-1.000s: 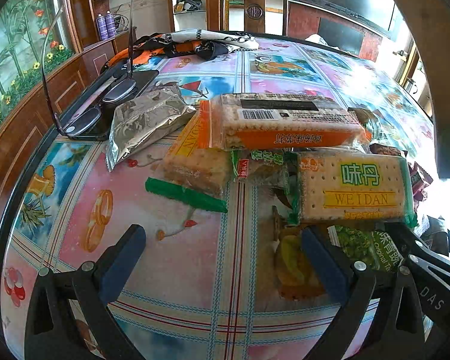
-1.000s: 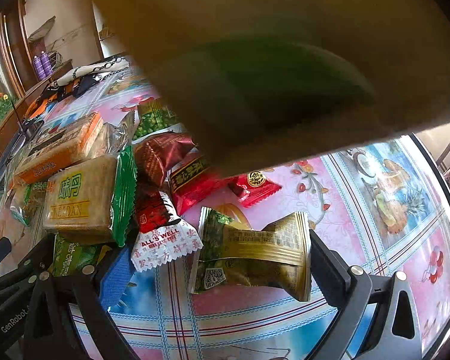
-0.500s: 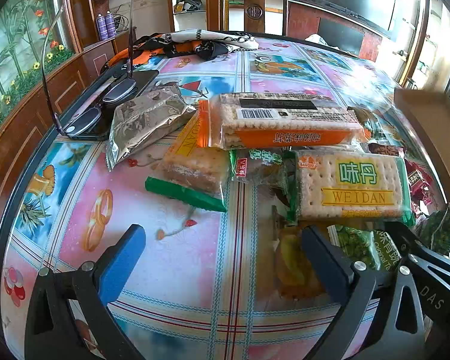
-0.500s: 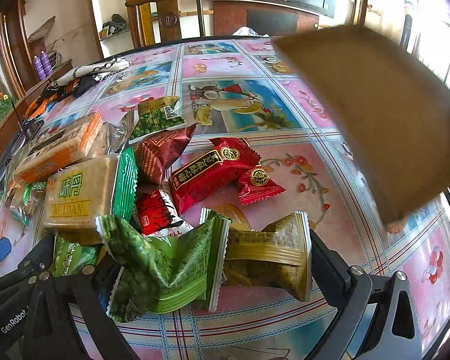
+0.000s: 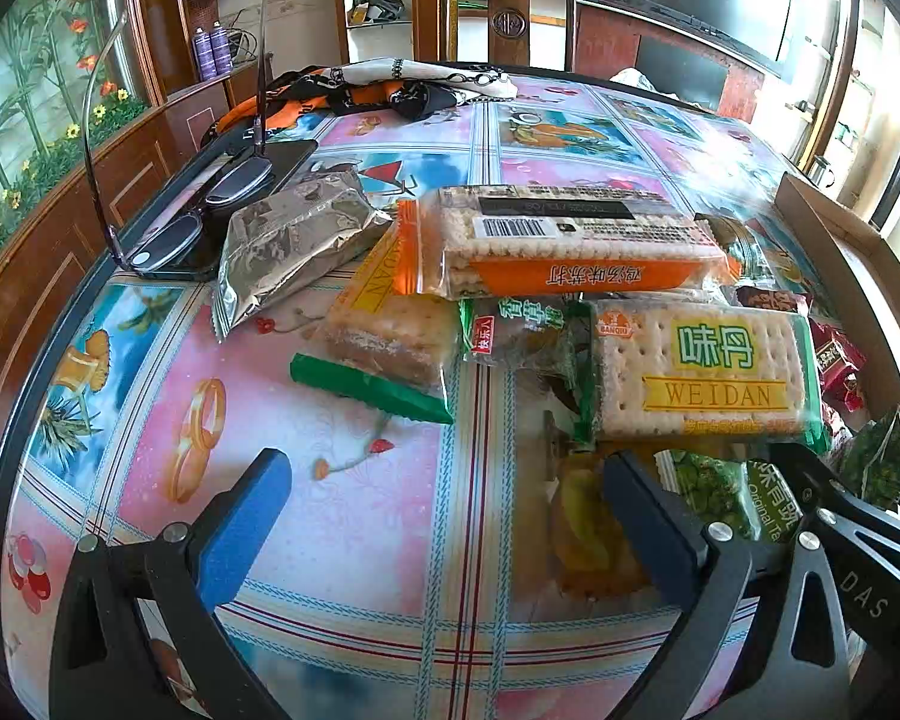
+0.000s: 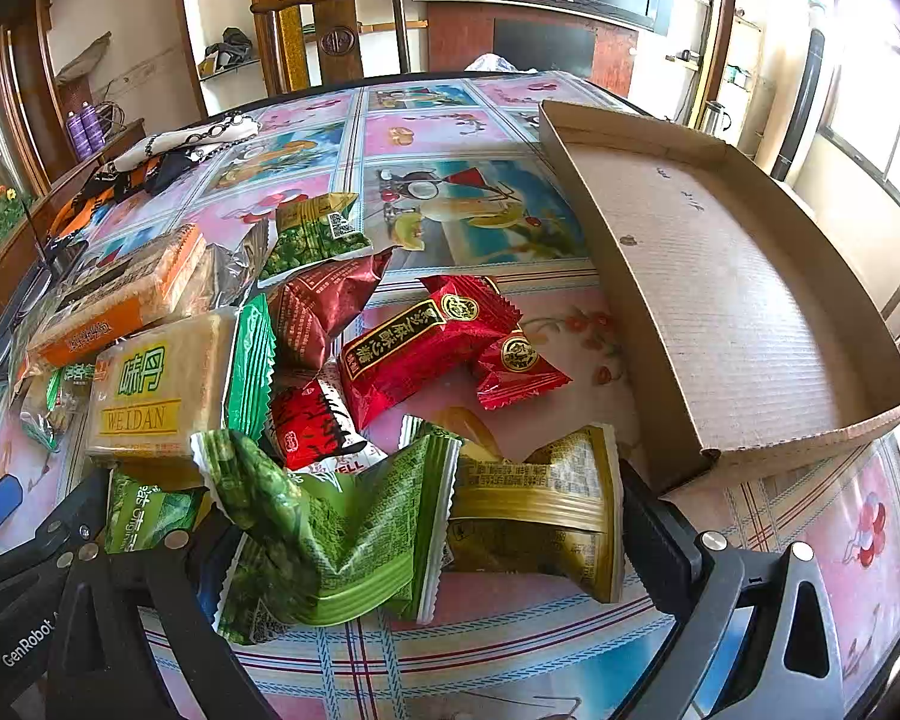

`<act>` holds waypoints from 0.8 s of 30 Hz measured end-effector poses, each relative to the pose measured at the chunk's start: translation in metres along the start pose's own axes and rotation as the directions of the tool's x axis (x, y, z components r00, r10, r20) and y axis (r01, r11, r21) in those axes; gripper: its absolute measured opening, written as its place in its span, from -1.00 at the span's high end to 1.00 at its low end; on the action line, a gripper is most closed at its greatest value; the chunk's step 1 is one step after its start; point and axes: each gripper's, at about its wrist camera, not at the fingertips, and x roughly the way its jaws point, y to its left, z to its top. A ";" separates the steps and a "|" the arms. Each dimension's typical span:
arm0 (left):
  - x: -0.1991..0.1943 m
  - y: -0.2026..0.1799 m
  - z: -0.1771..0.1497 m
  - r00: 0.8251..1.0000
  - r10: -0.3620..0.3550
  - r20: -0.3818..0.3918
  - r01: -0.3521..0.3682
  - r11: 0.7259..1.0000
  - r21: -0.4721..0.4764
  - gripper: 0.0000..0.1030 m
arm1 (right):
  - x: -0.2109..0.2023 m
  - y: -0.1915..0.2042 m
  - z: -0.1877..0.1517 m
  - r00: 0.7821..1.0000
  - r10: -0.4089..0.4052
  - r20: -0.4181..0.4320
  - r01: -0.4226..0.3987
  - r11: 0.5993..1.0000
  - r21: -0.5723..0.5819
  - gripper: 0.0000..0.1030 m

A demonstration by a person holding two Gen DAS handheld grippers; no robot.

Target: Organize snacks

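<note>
A heap of snack packets lies on the patterned table. In the left wrist view my left gripper point(image 5: 444, 510) is open and empty, low over the tablecloth just in front of the Weidan cracker pack point(image 5: 702, 366), an orange cracker pack point(image 5: 570, 246) and a silver foil bag point(image 5: 288, 246). In the right wrist view my right gripper point(image 6: 426, 546) is open, with a green pea packet point(image 6: 336, 534) and a gold packet point(image 6: 540, 510) lying between its fingers. Red candy packets point(image 6: 420, 342) lie beyond. An empty cardboard tray point(image 6: 726, 282) rests on the table to the right.
Glasses point(image 5: 174, 228) on a dark phone lie at the far left, and a folded scarf point(image 5: 390, 84) lies at the table's far side. A wooden chair point(image 5: 504, 6) stands behind the table. The table edge runs close on the left.
The cardboard tray swung across the right wrist view and came down on the table at the right. A green pea packet dropped in front of my right gripper. Both grippers stayed still.
</note>
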 end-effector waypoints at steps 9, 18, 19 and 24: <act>0.001 0.001 -0.001 1.000 -0.003 0.000 0.003 1.000 0.004 -1.00 | 0.000 0.000 0.000 1.000 0.000 0.000 0.000 1.000 0.000 -0.99; -0.005 0.003 -0.005 0.999 -0.038 -0.005 0.038 0.999 0.023 -1.00 | -0.003 0.000 -0.004 0.997 0.069 -0.031 -0.072 0.993 -0.092 -0.99; -0.006 0.005 -0.006 0.999 -0.048 0.000 0.048 0.999 0.014 -1.00 | -0.004 -0.001 -0.006 0.993 0.106 -0.042 -0.111 0.983 -0.145 -0.99; -0.010 0.010 -0.006 0.996 -0.086 0.011 0.086 0.996 -0.009 -1.00 | -0.012 -0.009 -0.017 0.970 0.212 -0.119 -0.239 0.921 -0.309 -1.00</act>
